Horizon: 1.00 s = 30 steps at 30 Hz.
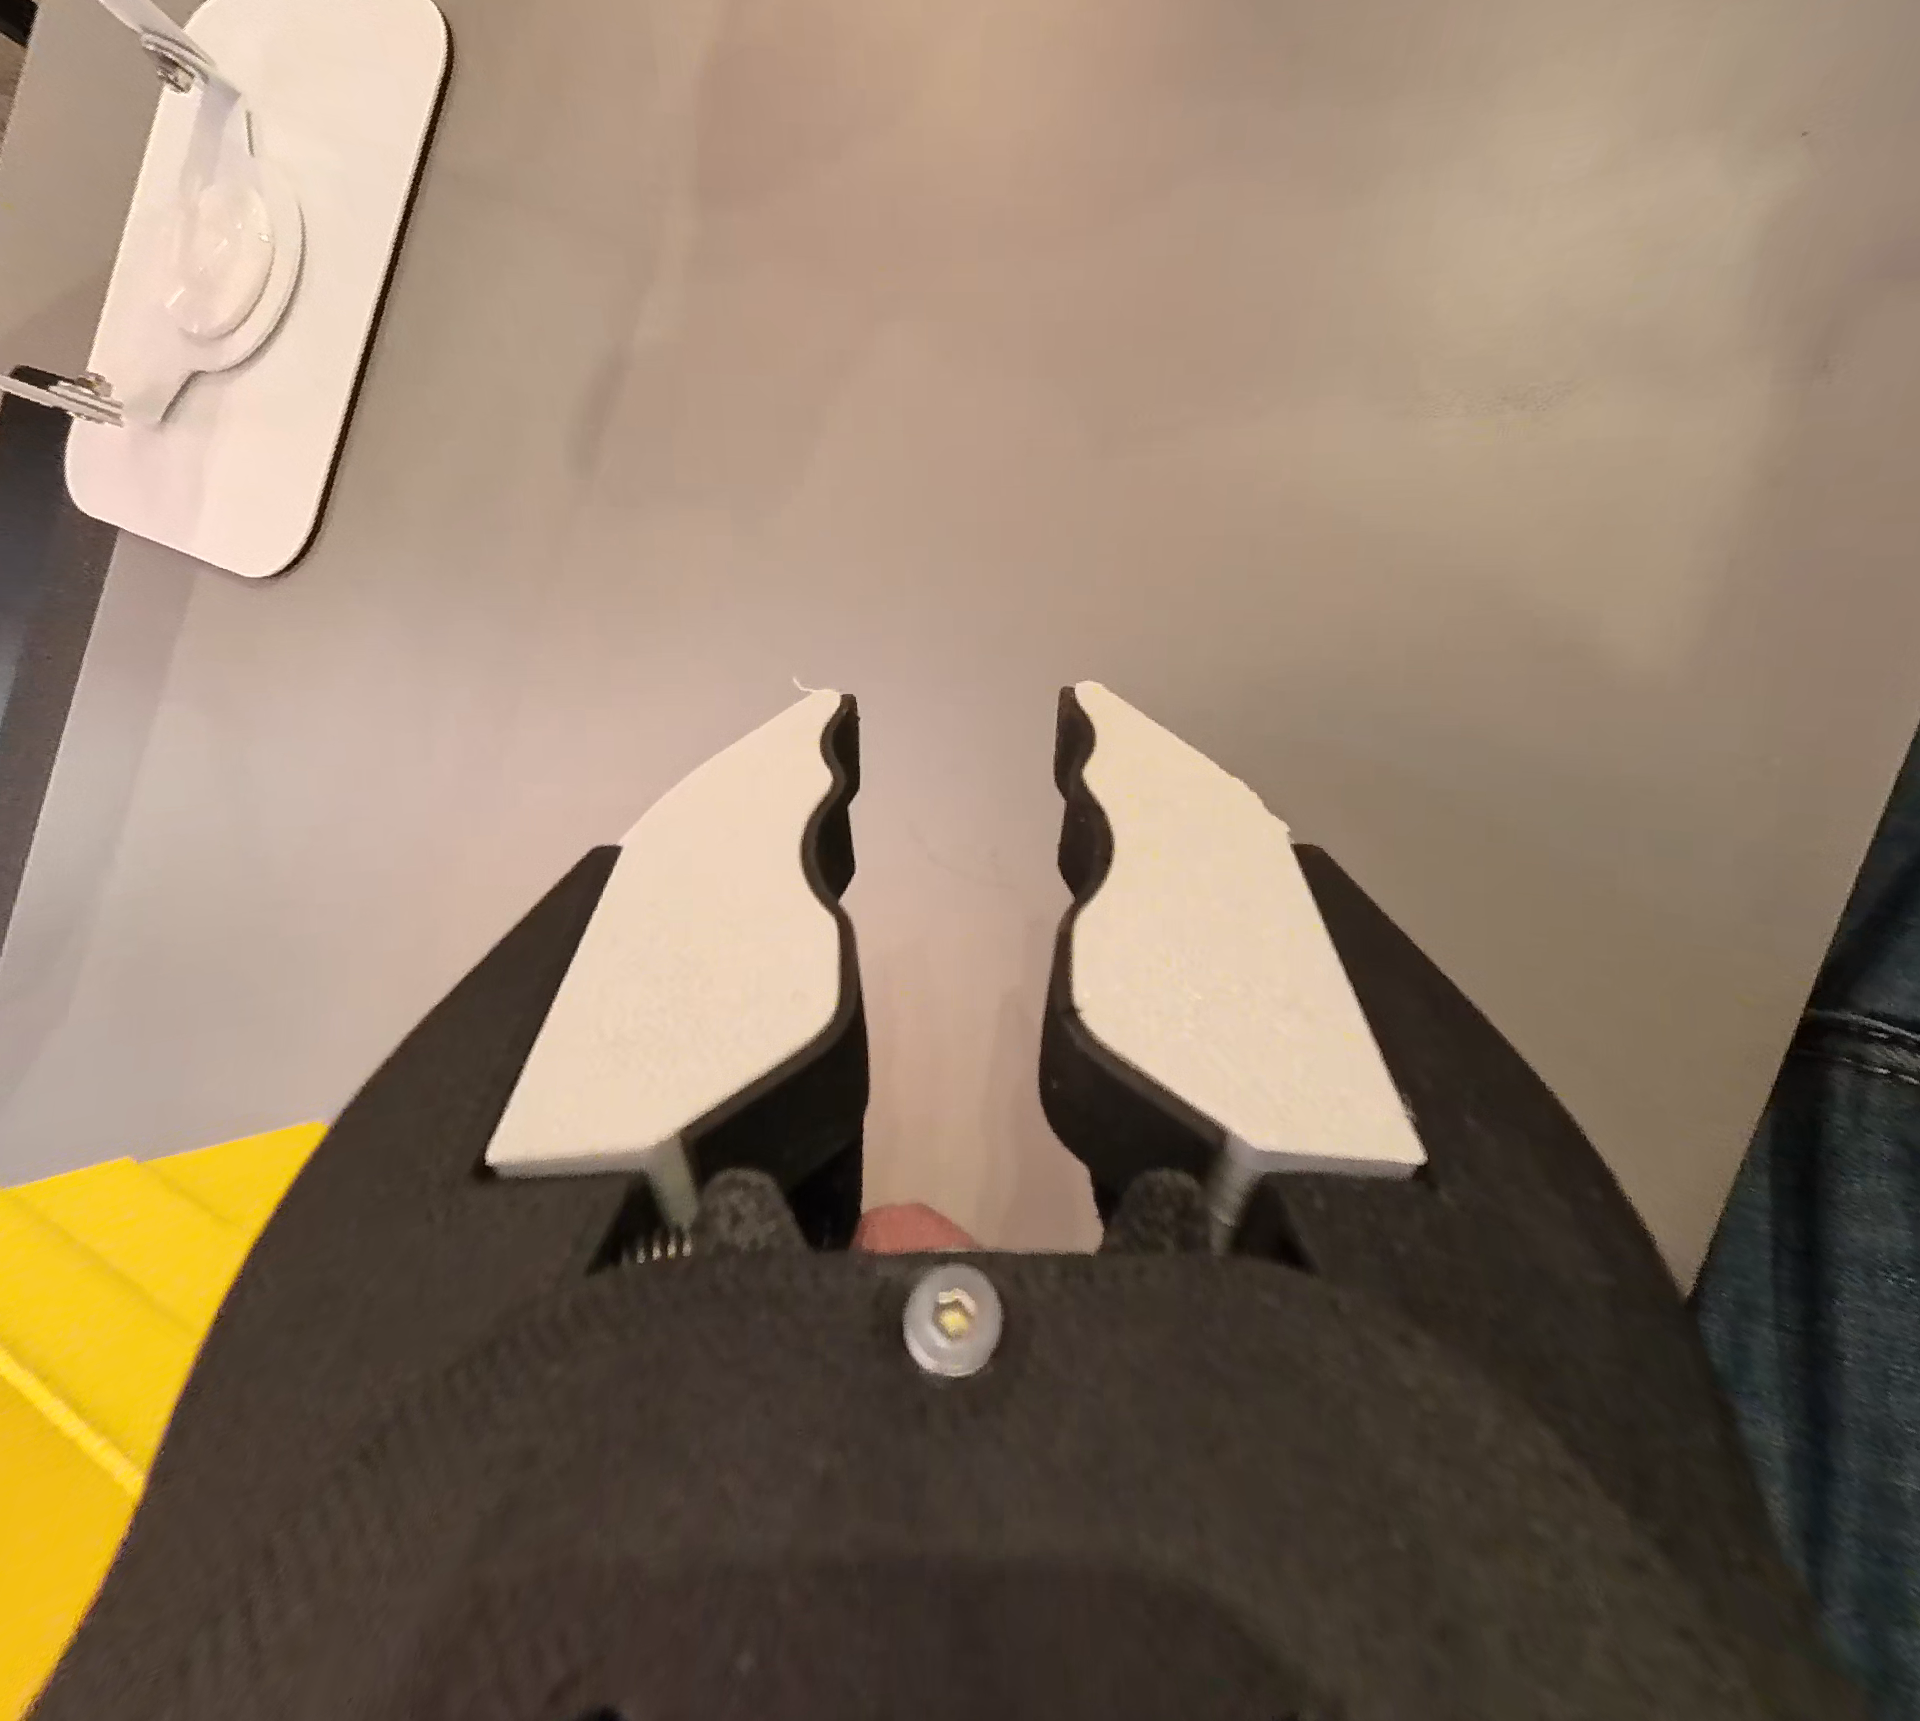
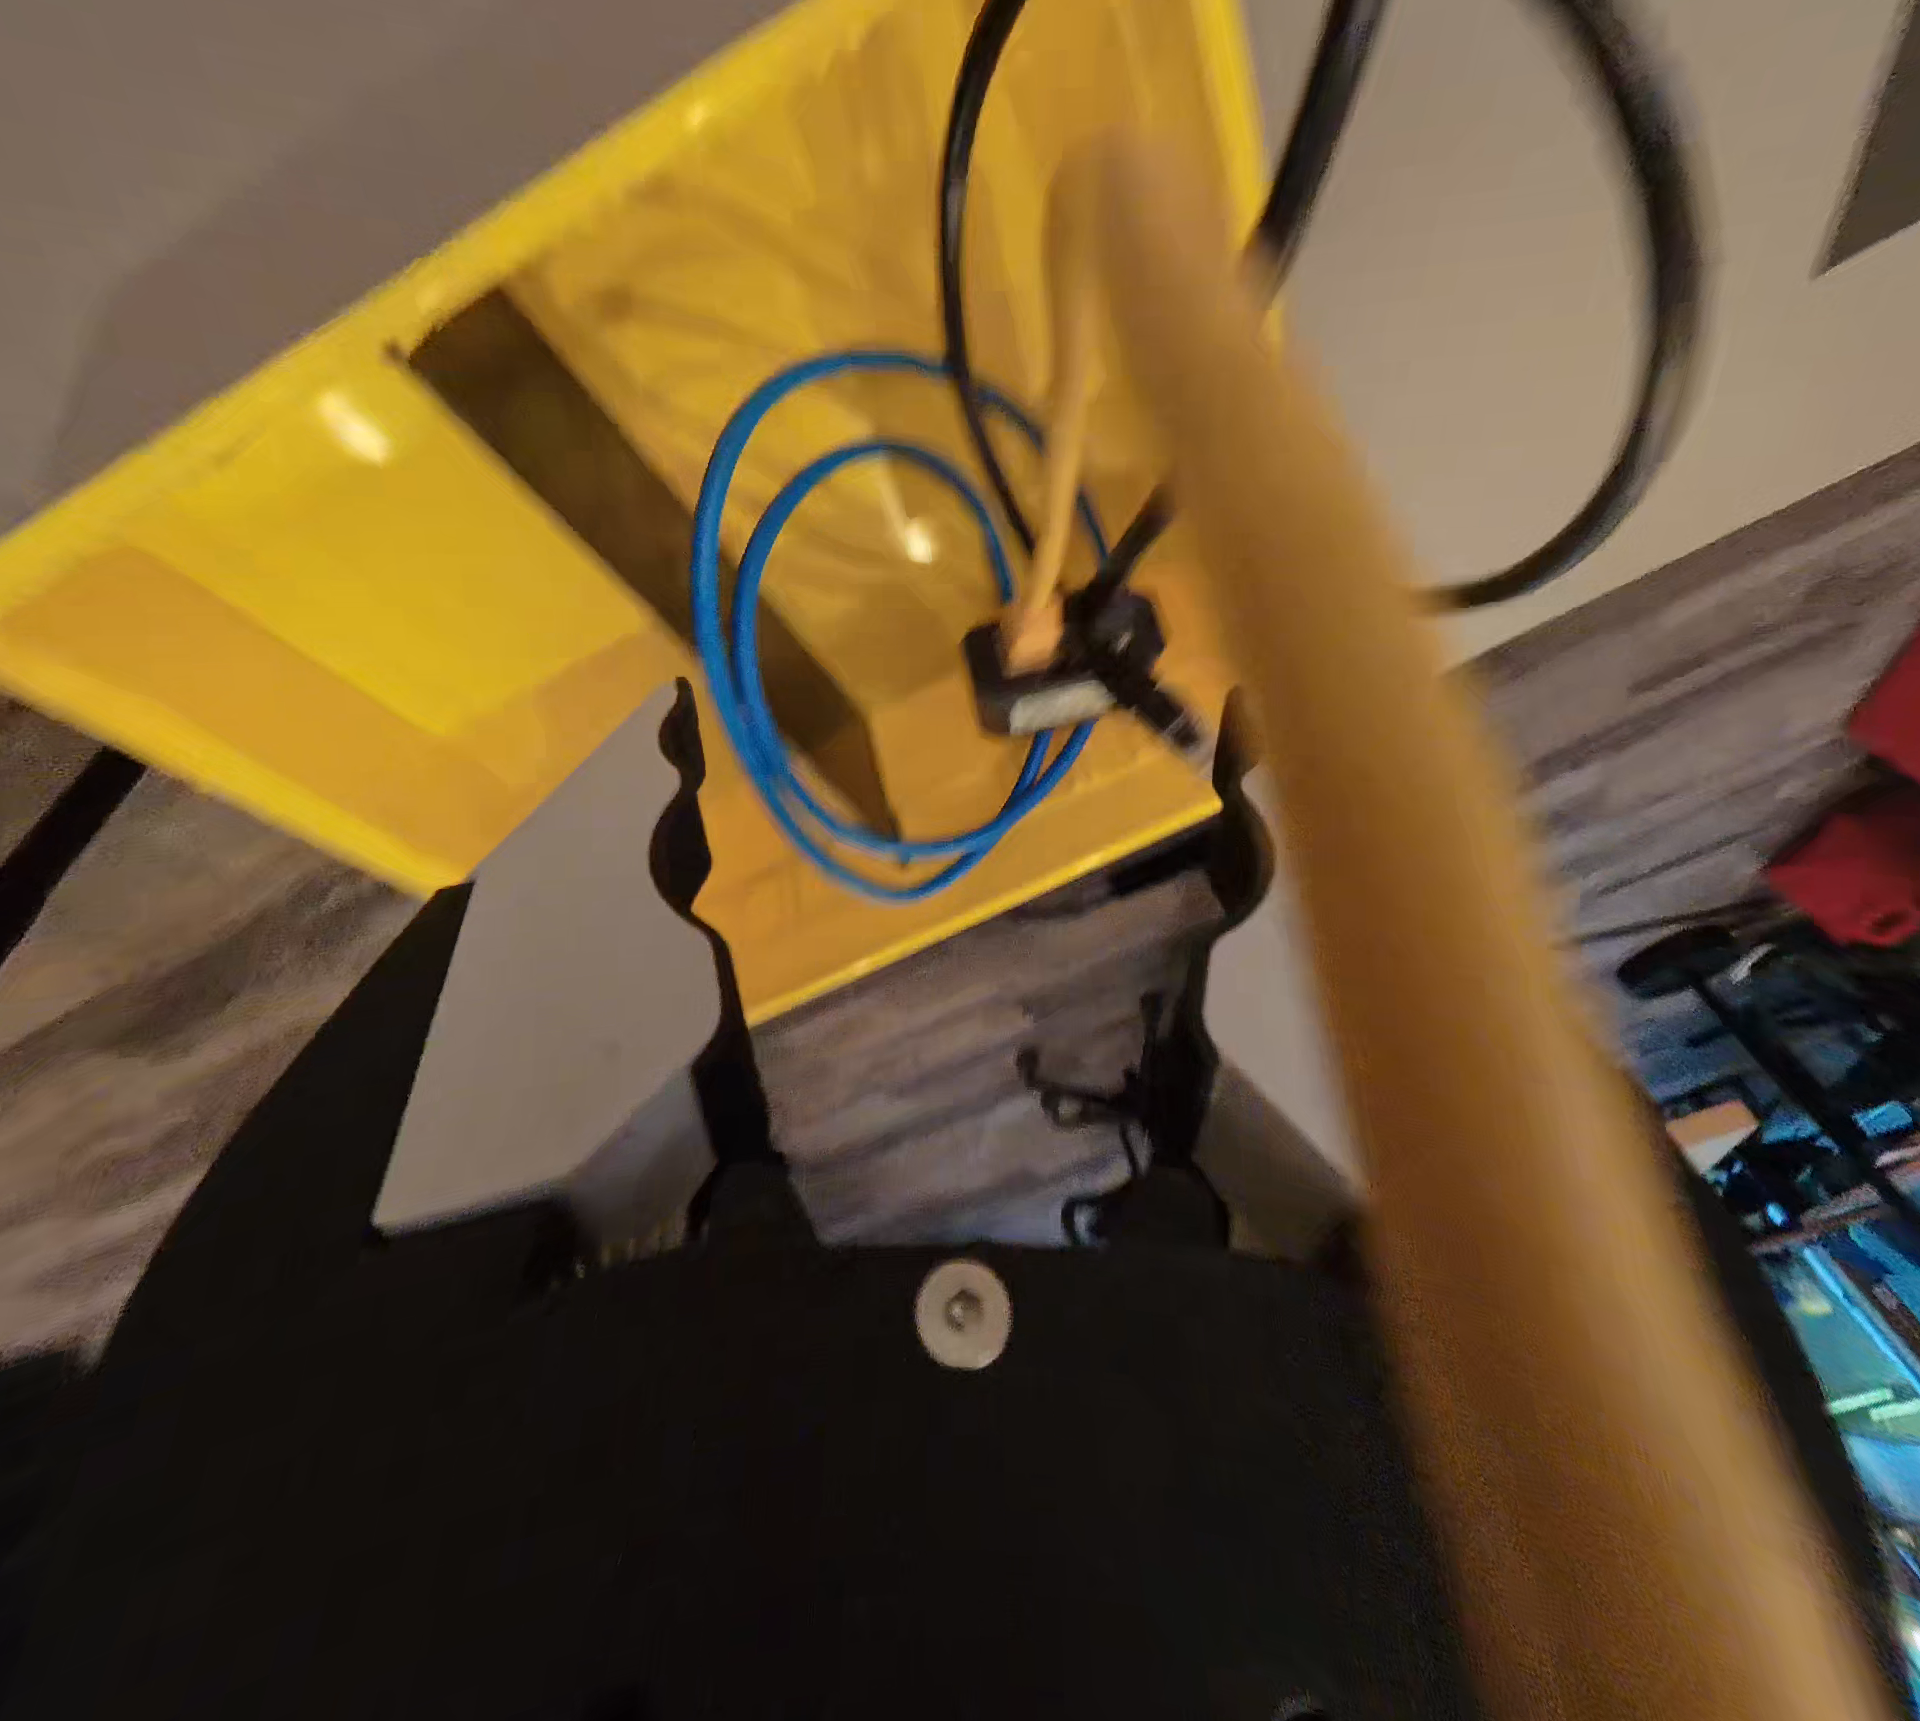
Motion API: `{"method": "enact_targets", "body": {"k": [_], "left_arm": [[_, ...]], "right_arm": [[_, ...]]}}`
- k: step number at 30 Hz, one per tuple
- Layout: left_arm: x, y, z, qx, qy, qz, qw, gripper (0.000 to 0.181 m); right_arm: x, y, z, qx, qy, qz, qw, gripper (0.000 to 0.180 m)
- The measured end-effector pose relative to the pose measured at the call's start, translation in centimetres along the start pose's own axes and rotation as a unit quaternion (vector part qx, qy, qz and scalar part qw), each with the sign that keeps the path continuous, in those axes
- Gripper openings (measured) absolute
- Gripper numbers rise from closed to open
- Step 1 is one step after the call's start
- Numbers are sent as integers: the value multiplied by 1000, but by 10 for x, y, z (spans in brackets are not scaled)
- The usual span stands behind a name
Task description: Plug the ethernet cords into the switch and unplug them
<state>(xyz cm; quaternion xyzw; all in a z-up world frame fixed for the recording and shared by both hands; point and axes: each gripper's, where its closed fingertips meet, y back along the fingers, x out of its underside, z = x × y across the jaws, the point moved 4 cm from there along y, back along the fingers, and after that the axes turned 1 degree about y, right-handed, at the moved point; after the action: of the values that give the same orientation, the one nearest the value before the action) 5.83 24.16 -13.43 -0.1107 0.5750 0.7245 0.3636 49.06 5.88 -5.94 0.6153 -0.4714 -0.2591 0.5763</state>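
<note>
In the blurred right wrist view, a small black switch shows over the yellow bin. A yellow ethernet cord is plugged into it, and a black cord loops up from it. The yellow cord also sweeps close past the lens on the right. A coiled blue cord lies in the bin. My right gripper is open, with its fingers either side of the switch and short of it. I cannot tell whether the switch rests in the bin or hangs. My left gripper is open and empty over the bare grey table.
A white plate with a clear mount sits at the table's left edge. A corner of the yellow bin is at lower left in the left wrist view. Denim cloth is at the right. Red items and floor lie beyond the table.
</note>
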Motion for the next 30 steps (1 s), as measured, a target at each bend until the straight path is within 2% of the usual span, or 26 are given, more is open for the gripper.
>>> {"method": "enact_targets", "body": {"k": [3,5,9,12,15,17,19,20,22,24,27,30], "left_arm": [[1,-1,-2,1,-5,6,1000,36],[2,0,-3,-1,-8,9,1000,36],[2,0,-2,3,-5,8,1000,36],[3,-1,-3,7,-7,12,1000,36],[3,-2,-5,8,-11,17,1000,36],[4,-3,-7,12,-13,22,1000,37],[5,-4,-8,14,-16,27,999,37],[6,-4,-8,16,-16,28,999,37],[7,-4,-8,17,-17,30,999,38],[8,-5,-8,19,-15,31,999,38],[7,-6,-8,20,-15,31,999,38],[7,-5,-9,19,-17,33,999,38]], "right_arm": [[16,11,13,-32,-1,17,999,90],[31,20,23,-64,-23,25,997,94],[34,40,36,-84,-39,-34,995,92],[54,16,36,-84,-41,77,993,89],[82,4,37,-52,-28,221,973,88],[85,3,38,-55,-19,248,967,82],[77,-2,46,-99,11,218,971,83],[67,-4,52,-125,34,169,977,83],[47,3,54,-155,18,65,986,81],[39,15,37,-109,7,0,994,84],[29,40,31,-118,-9,-99,988,88],[29,59,21,-118,-22,-149,982,93]]}}
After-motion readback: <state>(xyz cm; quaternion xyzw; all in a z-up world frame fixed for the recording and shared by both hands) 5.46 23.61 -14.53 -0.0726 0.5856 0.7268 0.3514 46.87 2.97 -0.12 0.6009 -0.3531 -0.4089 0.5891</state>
